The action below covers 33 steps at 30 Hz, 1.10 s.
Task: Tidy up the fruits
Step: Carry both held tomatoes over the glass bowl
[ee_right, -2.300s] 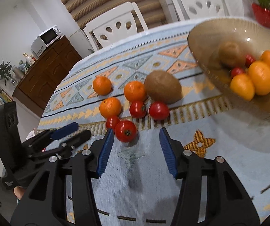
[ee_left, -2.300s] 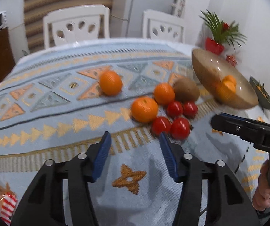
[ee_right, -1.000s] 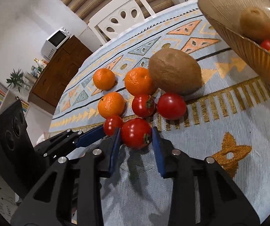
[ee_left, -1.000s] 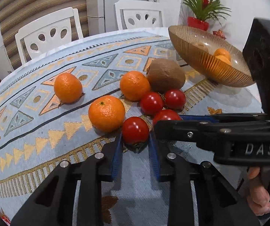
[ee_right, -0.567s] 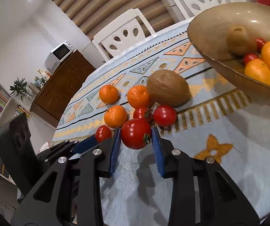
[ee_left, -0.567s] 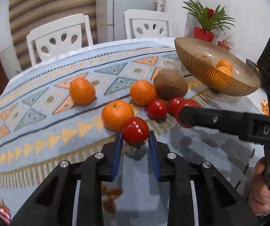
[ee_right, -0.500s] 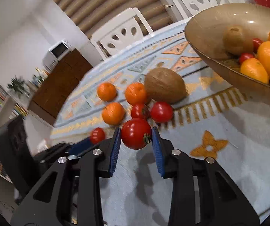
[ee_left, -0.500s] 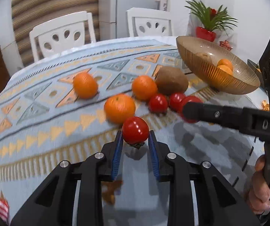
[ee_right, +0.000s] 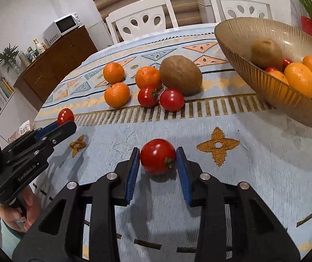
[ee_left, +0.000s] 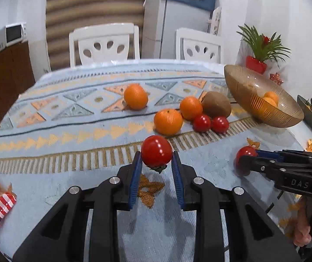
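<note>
A glossy red tomato with its green calyx pointing down is sitting clamped between the blue pads of the left gripper, lifted above the patterned tablecloth. The right gripper is pinching a second tomato, its stem turned sideways, over the cloth's bare blue area. Ahead, three oranges, a kiwi and two more tomatoes are lying clustered. The ribbed amber bowl, holding fruit, is sitting to the right near the table's edge, with open cloth between.
</note>
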Tool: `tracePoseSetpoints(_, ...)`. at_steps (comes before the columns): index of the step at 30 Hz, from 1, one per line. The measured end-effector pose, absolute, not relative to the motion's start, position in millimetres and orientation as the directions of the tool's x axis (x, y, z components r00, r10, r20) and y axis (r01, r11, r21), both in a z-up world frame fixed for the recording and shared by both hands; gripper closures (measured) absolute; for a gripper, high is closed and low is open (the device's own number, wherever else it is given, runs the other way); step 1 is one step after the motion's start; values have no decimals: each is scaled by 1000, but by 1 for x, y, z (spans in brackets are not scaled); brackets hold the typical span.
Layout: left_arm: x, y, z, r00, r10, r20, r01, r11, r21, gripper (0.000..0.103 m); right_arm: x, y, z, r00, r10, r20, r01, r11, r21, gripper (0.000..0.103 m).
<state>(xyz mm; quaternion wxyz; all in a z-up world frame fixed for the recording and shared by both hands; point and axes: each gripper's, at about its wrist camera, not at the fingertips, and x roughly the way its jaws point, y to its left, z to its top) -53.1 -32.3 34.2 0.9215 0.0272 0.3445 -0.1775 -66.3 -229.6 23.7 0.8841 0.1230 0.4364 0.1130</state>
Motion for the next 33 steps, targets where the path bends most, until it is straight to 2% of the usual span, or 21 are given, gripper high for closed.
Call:
tracePoseSetpoints(3,-51,-30,35,698,-311,-645,342,936,-81,76,-68,-224,23,595,286,-751,-94,953,288,49)
tracePoseSetpoints(11,-52,-29,36,696,-331,-638,355,930,-95,76,-66,-220,22,594,252,-764,-81,963,255,48)
tracePoseSetpoints(13,-52,-29,35,694,-334,-638,356,929,-99,76,-67,-219,22,599,240,-764,-80,967,241,50)
tracePoseSetpoints(15,-51,-29,36,692,-338,-638,358,928,-104,76,-67,-217,22,600,233,-766,-83,970,230,64)
tracePoseSetpoints(17,-51,-29,36,692,-339,-637,358,928,-104,76,-67,-214,22,604,215,-768,-83,975,208,69)
tracePoseSetpoints(22,-51,-30,36,694,-330,-639,355,930,-95,76,-73,-199,26,637,149,-757,-106,989,105,69)
tracePoseSetpoints(27,-52,-33,36,705,-301,-642,344,937,-61,76,-91,-180,35,711,123,-692,-174,985,-4,69)
tracePoseSetpoints(33,-49,-41,38,698,-262,-666,328,944,-28,76,-100,-184,41,738,146,-659,-193,981,2,69)
